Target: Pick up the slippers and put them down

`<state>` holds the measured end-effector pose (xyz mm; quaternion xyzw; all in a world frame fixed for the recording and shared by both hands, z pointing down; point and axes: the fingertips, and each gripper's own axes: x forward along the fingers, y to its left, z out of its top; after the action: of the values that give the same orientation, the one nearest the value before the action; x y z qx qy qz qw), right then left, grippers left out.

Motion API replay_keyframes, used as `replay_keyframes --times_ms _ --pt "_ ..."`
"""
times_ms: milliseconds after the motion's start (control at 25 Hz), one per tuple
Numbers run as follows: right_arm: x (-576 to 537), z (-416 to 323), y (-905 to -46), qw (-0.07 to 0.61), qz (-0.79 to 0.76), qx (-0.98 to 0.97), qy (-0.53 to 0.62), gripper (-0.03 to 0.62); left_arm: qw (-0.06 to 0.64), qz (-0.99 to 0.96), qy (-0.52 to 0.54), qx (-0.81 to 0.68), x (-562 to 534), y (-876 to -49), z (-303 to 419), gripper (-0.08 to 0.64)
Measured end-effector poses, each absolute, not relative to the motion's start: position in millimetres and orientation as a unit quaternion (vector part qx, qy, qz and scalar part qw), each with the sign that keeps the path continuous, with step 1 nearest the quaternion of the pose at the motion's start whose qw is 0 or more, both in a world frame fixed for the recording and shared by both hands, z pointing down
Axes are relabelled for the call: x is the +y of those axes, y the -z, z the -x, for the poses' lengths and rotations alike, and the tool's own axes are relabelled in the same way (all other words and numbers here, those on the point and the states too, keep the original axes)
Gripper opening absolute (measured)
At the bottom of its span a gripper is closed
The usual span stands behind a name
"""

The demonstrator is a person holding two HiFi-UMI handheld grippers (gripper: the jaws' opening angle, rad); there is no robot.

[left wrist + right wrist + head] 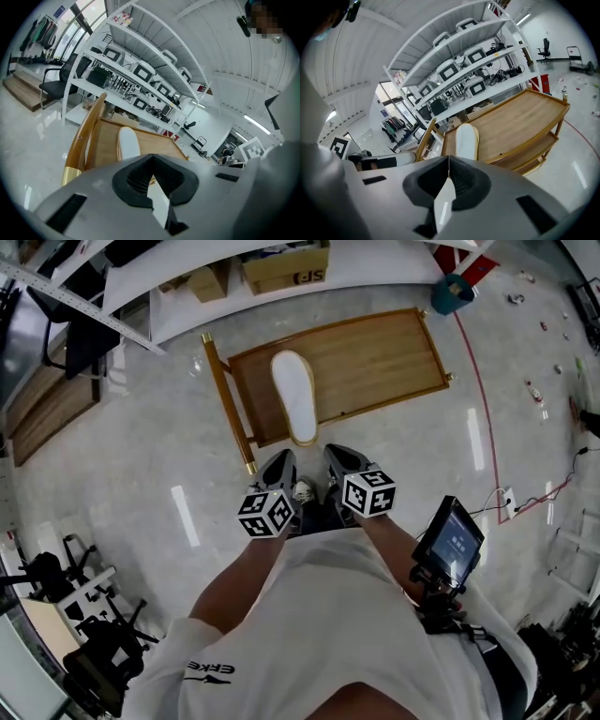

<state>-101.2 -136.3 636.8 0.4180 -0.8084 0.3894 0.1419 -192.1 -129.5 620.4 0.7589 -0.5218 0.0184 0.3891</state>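
Two units side by side, left gripper (281,461) and right gripper (338,454), on forearms stretched forward from the torso, tilted downward. Both closed tight, gripping nothing. Just ahead of both tips: white slipper (293,395), flat on wooden cart (384,357).

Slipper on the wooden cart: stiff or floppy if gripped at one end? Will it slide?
The slipper looks thin and flat, so probably light and apt to droop from an end grip. Lying flat on the smooth wooden cart, it would likely slide when pushed, not roll or tip.
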Motion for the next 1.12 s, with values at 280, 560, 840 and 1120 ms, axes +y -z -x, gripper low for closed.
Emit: replay_keyframes --times_ms 280,560,840,1120 --pt "-144.9 105.7 -676.9 0.158 -0.390 -0.796 -0.434 0.006 0.401 -0.752 -0.039 -0.521 -137.9 -638.1 188.0 0.003" --pt "-146.0 109.6 -714.5 0.166 -0.363 -0.777 -0.486 0.084 0.416 -0.737 -0.055 -0.529 -139.7 -657.4 186.2 0.003" --pt "-153.6 116.8 -747.9 0.146 -0.348 -0.749 -0.545 0.179 0.417 -0.734 -0.064 -0.532 -142.7 -665.6 189.8 0.003" --pt "-163.6 127.6 -769.9 0.125 -0.331 -0.724 -0.592 0.244 0.420 -0.728 -0.069 -0.537 -145.6 -673.7 199.4 0.003"
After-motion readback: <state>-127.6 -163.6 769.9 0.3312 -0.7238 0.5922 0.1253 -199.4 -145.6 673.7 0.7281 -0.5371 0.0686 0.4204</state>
